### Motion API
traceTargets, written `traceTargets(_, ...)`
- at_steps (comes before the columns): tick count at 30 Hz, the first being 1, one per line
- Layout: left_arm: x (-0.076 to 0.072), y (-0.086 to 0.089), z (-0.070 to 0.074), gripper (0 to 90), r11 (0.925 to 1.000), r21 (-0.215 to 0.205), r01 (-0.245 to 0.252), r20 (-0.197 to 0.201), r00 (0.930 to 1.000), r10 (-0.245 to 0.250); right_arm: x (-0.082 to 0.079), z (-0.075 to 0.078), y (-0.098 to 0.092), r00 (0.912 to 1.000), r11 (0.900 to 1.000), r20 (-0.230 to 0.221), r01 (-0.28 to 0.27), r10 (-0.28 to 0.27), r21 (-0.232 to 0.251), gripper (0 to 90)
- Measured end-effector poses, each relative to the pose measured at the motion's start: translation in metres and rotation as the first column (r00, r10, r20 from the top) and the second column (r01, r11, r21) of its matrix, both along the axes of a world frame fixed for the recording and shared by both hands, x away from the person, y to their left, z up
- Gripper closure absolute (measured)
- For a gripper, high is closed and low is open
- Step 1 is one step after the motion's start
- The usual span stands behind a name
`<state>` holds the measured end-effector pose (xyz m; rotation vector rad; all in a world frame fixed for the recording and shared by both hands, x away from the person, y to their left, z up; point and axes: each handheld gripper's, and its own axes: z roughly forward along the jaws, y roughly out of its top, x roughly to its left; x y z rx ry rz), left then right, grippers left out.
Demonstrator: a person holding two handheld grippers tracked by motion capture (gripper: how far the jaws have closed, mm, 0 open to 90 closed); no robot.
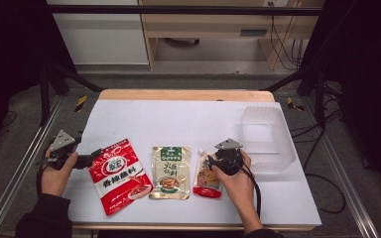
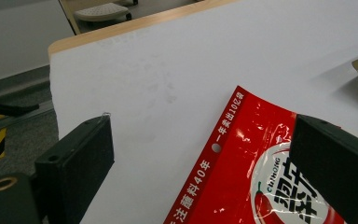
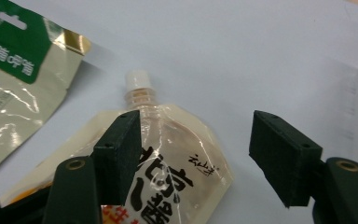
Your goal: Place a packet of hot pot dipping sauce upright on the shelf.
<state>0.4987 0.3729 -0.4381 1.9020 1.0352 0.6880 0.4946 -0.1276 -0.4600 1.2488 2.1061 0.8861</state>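
Observation:
Three food pouches lie in a row on the white table top (image 1: pixel 178 116). My left gripper (image 1: pixel 93 157) is at the upper left corner of the red pouch (image 1: pixel 121 176). In the left gripper view the gripper (image 2: pixel 205 172) stands open, its jaws wide apart, one jaw above the red pouch (image 2: pixel 242 177) and the other above bare table. My right gripper (image 1: pixel 214 158) hovers over the top of the spouted pouch (image 1: pixel 207 182). In the right gripper view the gripper (image 3: pixel 200 154) is open, and the spouted pouch (image 3: pixel 177 140) with its white cap lies flat between and below the jaws.
A beige pouch with a green top (image 1: pixel 169 172) lies between the other two pouches, and its edge (image 3: pixel 14 93) shows left of the spouted pouch. A clear plastic box (image 1: pixel 268 141) stands at the right of the table. A wooden strip (image 1: pixel 183 95) runs along the far edge.

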Motion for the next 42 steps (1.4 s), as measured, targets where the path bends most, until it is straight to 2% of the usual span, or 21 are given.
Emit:
traceTargets(6,0.0,-0.004,0.0,6.1,0.9999,0.0,0.013,-0.002,0.9999,-0.013,0.009,-0.007,-0.002,0.9983,1.0,-0.057,0.012,-0.011,0.006,38.7)
traceTargets(14,-0.001,-0.008,0.0,6.1,0.9993,0.011,0.036,-0.006,0.9993,-0.036,0.012,-0.013,-0.005,0.9943,1.0,-0.106,0.006,-0.006,0.002,41.6)
traceTargets(19,-0.001,-0.011,0.0,6.1,0.9988,0.011,0.047,-0.004,0.9989,-0.047,0.013,-0.015,-0.005,0.992,1.0,-0.125,0.013,-0.01,0.02,42.6)
traceTargets(21,-0.001,-0.013,0.0,6.1,0.9984,0.017,0.054,-0.006,0.9985,-0.054,0.013,-0.016,-0.006,0.9902,0.999,-0.14,0.009,-0.003,0.045,44.9)
traceTargets(23,-0.001,-0.014,0.0,6.1,0.9982,0.019,0.057,-0.007,0.9984,-0.057,0.013,-0.016,-0.006,0.99,0.999,-0.141,0.008,-0.001,0.048,46.1)
traceTargets(27,-0.001,-0.015,0.0,6.1,0.9978,0.023,0.063,-0.008,0.998,-0.063,0.012,-0.016,-0.005,0.9885,0.999,-0.15,-0.008,0.016,0.054,54.7)
traceTargets(28,-0.001,-0.016,0.0,6.1,0.9977,0.024,0.064,-0.008,0.9979,-0.064,0.01,-0.015,-0.004,0.9881,0.999,-0.152,-0.017,0.024,0.047,60.5)
traceTargets(29,-0.001,-0.016,0.0,6.1,0.9977,0.024,0.064,-0.008,0.9979,-0.064,0.01,-0.015,-0.004,0.9881,0.999,-0.152,-0.017,0.024,0.047,60.5)
traceTargets(30,-0.001,-0.016,0.0,6.1,0.9977,0.023,0.064,-0.009,0.9979,-0.063,0.009,-0.014,-0.003,0.9877,0.999,-0.152,-0.031,0.037,0.04,67.9)
traceTargets(31,-0.001,-0.016,0.0,6.1,0.9976,0.023,0.065,-0.009,0.9979,-0.064,0.009,-0.014,-0.003,0.9877,0.999,-0.152,-0.031,0.037,0.04,67.9)
traceTargets(35,-0.001,-0.018,0.0,6.1,0.9971,0.024,0.072,-0.007,0.9974,-0.071,0.006,-0.013,-0.002,0.9873,0.998,-0.148,-0.054,0.057,0.024,82.0)
traceTargets(39,-0.003,-0.02,0.002,6.1,0.9965,0.005,0.083,-0.013,0.9965,-0.083,0.002,-0.008,-0.001,0.9907,0.998,-0.117,-0.069,0.07,0.017,85.8)
traceTargets(40,-0.004,-0.024,0.003,6.0,0.9947,-0.009,0.103,-0.016,0.9946,-0.103,-0.003,0.002,-0.002,0.9932,0.997,-0.087,-0.076,0.077,0.023,86.6)
traceTargets(41,-0.004,-0.024,0.003,5.7,0.9947,-0.009,0.103,-0.016,0.9946,-0.103,-0.003,0.002,-0.002,0.9932,0.997,-0.087,-0.076,0.077,0.023,86.6)
traceTargets(42,-0.005,-0.026,0.005,5.7,0.9937,-0.011,0.111,-0.018,0.9936,-0.112,-0.006,0.008,-0.002,0.9941,0.996,-0.069,-0.082,0.084,0.031,86.8)
